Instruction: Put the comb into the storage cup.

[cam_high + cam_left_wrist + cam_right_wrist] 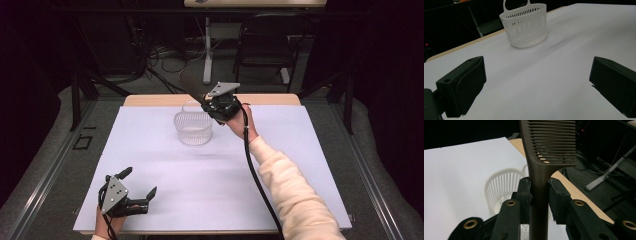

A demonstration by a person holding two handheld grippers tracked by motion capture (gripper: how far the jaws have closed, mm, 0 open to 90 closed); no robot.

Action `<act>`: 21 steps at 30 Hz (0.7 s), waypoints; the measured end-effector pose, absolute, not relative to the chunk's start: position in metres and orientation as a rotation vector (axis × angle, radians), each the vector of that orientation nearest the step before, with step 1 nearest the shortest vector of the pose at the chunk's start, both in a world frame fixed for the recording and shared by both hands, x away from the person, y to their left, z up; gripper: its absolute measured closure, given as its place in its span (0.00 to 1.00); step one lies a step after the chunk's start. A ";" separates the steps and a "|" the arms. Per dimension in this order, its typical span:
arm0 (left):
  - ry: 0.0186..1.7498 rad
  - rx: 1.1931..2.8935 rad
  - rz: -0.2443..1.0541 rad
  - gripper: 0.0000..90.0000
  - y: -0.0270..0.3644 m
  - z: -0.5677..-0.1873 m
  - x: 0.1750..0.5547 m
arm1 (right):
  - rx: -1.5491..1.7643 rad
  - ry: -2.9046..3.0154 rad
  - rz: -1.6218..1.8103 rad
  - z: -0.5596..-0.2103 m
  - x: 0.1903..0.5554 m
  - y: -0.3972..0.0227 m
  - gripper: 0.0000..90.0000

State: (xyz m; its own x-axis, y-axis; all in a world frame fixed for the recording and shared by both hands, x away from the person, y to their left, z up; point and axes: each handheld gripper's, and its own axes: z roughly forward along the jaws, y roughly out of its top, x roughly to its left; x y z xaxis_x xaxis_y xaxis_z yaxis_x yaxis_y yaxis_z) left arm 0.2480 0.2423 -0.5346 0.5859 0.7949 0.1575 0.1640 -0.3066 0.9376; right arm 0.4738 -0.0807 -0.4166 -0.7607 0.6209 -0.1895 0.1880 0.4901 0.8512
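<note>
Brown comb [541, 170] teeth: right gripper view | clamped: right claw [539, 192]

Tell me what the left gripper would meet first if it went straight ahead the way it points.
Probably the white slotted basket. In the left gripper view it stands ahead of the open left gripper, slightly left of centre, with bare white table cover between them. Depth is unclear, so it might pass just beside it.

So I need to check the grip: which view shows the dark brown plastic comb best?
The right gripper view: the dark brown plastic comb stands close up, handle clamped by the right gripper, teeth clear. The high view shows it small and dark against the floor.
</note>
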 end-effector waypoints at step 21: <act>0.783 1.801 0.778 0.01 0.242 -0.534 0.248 | 0.654 2.219 1.251 -0.420 0.481 -0.067 0.80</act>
State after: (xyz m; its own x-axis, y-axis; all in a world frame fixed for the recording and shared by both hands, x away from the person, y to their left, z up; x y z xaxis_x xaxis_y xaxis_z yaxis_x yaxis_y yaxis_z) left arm 0.2481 0.2424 -0.5344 0.5861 0.7947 0.1578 0.1635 -0.3068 0.9376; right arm 0.4813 -0.0674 -0.4203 -0.7559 0.6260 -0.1916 0.1601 0.4606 0.8731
